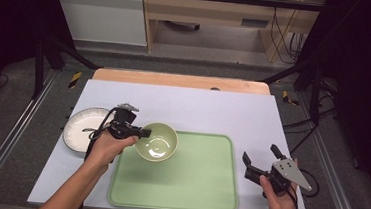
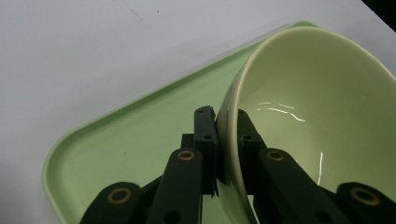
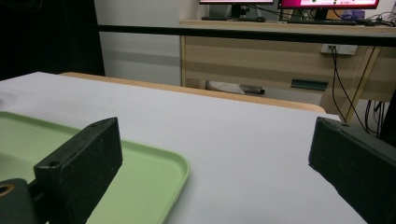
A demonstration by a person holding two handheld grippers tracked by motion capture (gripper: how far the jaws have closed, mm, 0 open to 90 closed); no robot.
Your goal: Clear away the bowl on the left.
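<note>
1. The bowl (image 1: 157, 142), pale green and empty, is over the far left corner of the tray (image 1: 187, 185), tilted in the left gripper view (image 2: 317, 116)
2. The left gripper (image 1: 141, 131) grips the bowl's left rim, one jaw outside the wall and one inside, both pressed tight on it (image 2: 227, 140)
3. The tray (image 2: 140, 135) is light green and lies on the near middle of the table (image 1: 198, 110), bare apart from the bowl
4. A white plate (image 1: 83, 129) sits just left of the tray, behind the left hand (image 1: 107, 148)
5. The right gripper (image 1: 262, 158) hangs just right of the tray, well apart from the bowl, jaws wide with nothing between them (image 3: 215, 163)
</note>
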